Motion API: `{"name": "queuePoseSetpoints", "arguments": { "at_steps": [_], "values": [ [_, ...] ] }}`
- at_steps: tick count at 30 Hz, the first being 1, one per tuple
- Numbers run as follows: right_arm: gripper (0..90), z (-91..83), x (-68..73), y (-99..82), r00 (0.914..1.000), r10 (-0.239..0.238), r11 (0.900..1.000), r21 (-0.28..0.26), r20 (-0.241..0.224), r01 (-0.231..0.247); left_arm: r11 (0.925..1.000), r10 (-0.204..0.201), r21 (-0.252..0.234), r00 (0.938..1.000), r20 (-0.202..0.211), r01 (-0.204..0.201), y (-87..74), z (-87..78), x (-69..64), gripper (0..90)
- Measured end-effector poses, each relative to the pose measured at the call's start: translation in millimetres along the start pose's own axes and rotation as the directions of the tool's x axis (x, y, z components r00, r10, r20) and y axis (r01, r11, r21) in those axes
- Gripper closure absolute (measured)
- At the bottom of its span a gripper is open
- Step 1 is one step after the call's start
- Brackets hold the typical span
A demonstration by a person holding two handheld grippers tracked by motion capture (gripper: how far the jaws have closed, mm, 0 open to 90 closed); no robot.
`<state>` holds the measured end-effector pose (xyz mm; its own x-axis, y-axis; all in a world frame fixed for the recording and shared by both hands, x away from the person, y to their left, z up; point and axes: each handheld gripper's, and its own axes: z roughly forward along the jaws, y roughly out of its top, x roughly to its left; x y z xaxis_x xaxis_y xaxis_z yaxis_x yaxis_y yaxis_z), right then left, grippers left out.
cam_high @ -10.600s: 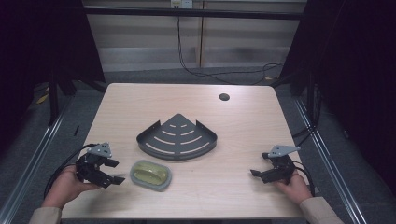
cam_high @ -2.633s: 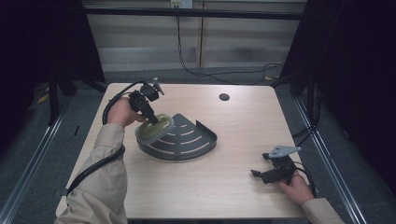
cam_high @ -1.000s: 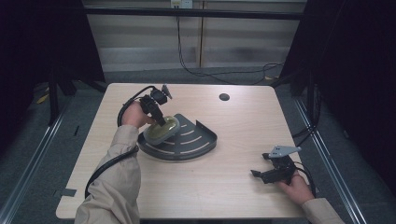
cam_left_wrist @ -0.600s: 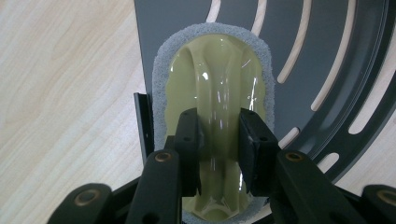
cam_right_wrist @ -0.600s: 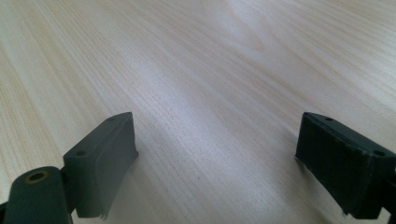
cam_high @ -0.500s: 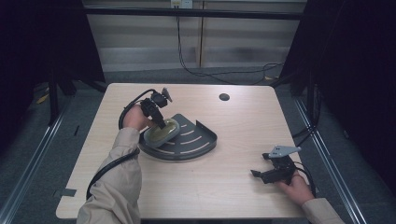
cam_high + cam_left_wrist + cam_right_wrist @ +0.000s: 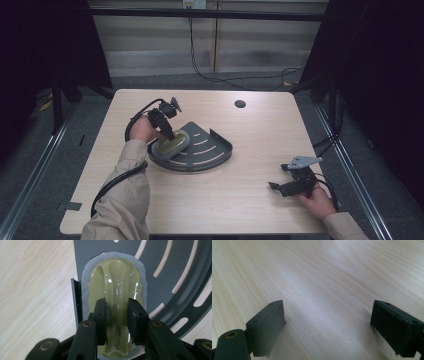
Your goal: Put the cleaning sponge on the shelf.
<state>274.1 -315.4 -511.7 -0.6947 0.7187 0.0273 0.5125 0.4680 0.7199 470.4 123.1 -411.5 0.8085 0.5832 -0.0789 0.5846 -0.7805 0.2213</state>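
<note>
A yellow-green scrubbing pad [image 7: 170, 144] [image 7: 116, 290] with a grey felt base and a raised glossy handle lies at the left end of the dark grey slotted corner rack [image 7: 200, 150] [image 7: 175, 270]. My left gripper [image 7: 167, 131] [image 7: 117, 315] reaches down onto it and is shut on the pad's handle ridge, one pad on each side. My right gripper [image 7: 285, 186] [image 7: 327, 325] rests low over the bare wood at the table's right front, jaws wide open with nothing between them.
The light wooden table [image 7: 250, 125] has a small dark round hole [image 7: 240, 104] near its far edge. A cable [image 7: 137, 117] loops from the left gripper along the sleeve. Dark frame rails stand at both sides of the table.
The left hand has shifted slightly with the pad on the rack's left end. The right hand has kept still.
</note>
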Motion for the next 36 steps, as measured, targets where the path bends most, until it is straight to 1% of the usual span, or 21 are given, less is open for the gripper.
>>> {"name": "queuePoseSetpoints", "arguments": {
  "at_steps": [1, 2, 6, 10, 15, 18, 23, 25, 30, 31, 34, 36],
  "values": [
    [11.6, -0.1, 0.0, 0.0, 1.0, 0.001, 1.0, 0.0, 0.001, -0.001, 0.9999, 0.01, 0.004, 0.9999, 0.0, -0.01, -0.2, 0.2, 0.7, 71.3],
    [11.7, 0.0, 0.0, 0.0, 1.0, 0.0, 1.0, 0.0, 0.001, 0.0, 0.9999, 0.01, 0.004, 0.9999, 0.0, -0.01, -0.2, 0.2, 0.7, 71.3],
    [11.7, 0.0, 0.0, 0.0, 1.0, 0.0, 1.0, 0.0, 0.001, 0.0, 1.0, -0.005, 0.002, 1.0, -0.004, 0.005, -2.2, 2.4, 0.6, 71.2],
    [11.7, -0.1, 0.1, 0.0, 1.0, 0.001, 1.0, 0.001, 0.001, -0.001, 1.0, -0.003, 0.01, 1.0, -0.009, 0.003, -3.4, 3.7, 0.9, 71.2],
    [11.6, 0.0, 0.0, 0.0, 1.0, 0.0, 1.0, 0.0, 0.0, 0.0, 0.9998, -0.019, 0.004, 0.9997, -0.015, 0.019, -5.1, 4.5, 1.5, 71.1],
    [11.7, -0.1, 0.1, 0.0, 1.0, 0.002, 1.0, 0.0, 0.001, -0.002, 0.9999, -0.014, 0.009, 0.9998, -0.013, 0.014, -5.5, 3.8, 2.1, 71.0],
    [11.7, -0.1, 0.1, 0.0, 1.0, 0.001, 1.0, 0.0, 0.001, -0.001, 0.9997, -0.019, 0.016, 0.9996, -0.019, 0.02, -6.4, 3.5, 2.2, 71.0],
    [11.7, -0.1, 0.1, 0.0, 1.0, 0.001, 1.0, 0.001, 0.001, -0.001, 0.9996, -0.028, 0.01, 0.9994, -0.019, 0.028, -7.1, 4.1, 1.8, 70.9],
    [11.7, 0.0, 0.0, 0.0, 1.0, 0.001, 1.0, 0.0, 0.0, -0.001, 0.9994, -0.025, 0.022, 0.9995, -0.02, 0.026, -7.5, 4.8, 1.0, 70.6],
    [11.6, 0.0, 0.0, 0.0, 1.0, 0.0, 1.0, 0.0, 0.0, 0.0, 0.9993, -0.033, 0.017, 0.9992, -0.023, 0.034, -7.8, 4.9, 0.5, 70.5],
    [11.6, -0.1, 0.0, 0.0, 1.0, 0.001, 1.0, 0.0, 0.001, -0.001, 0.9994, -0.028, 0.018, 0.9994, -0.023, 0.028, -7.6, 4.1, 0.6, 70.4],
    [11.7, -0.1, 0.1, 0.0, 1.0, 0.001, 1.0, 0.0, 0.001, -0.001, 0.9993, -0.034, 0.016, 0.9992, -0.021, 0.034, -7.8, 3.9, 0.8, 70.3]
  ]
}}
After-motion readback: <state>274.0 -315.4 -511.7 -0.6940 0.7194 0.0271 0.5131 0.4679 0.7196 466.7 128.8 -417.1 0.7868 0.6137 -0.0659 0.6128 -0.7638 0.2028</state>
